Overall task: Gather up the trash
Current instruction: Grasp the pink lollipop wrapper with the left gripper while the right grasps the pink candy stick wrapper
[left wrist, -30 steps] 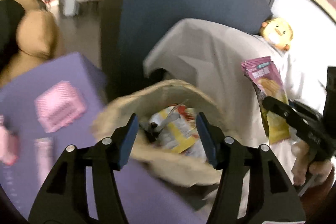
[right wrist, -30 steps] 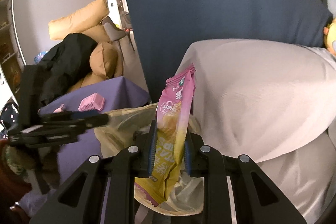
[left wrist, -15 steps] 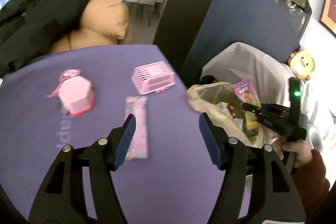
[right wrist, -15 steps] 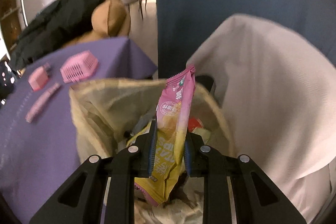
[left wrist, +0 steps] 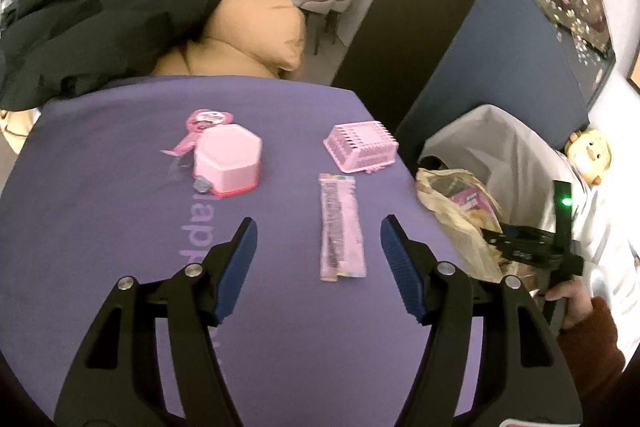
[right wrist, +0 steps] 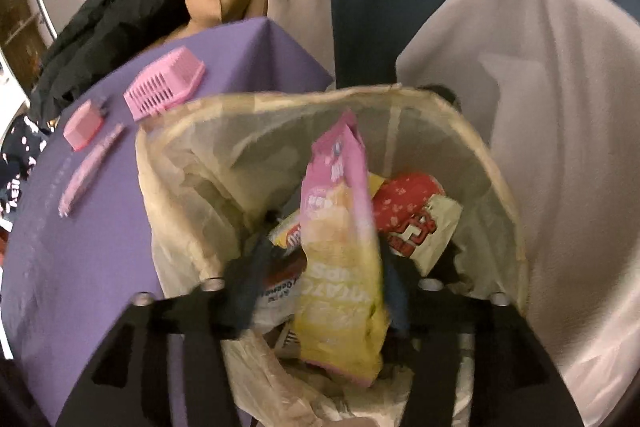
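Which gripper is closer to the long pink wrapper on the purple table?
Left. The left gripper hangs open right over the long pink wrapper; the right gripper is off at the trash bag, jaws opening.

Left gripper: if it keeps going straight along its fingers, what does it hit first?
Most likely the long pink wrapper lying flat on the purple tablecloth, roughly centred ahead of the open left gripper. Depth is unclear; it may meet bare cloth just short of it.

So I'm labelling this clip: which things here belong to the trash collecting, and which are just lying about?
Job:
- chip packet
- trash bag
- long pink wrapper
- right gripper, jaws opening

Lying about:
- pink basket
- pink hexagonal box
- black jacket
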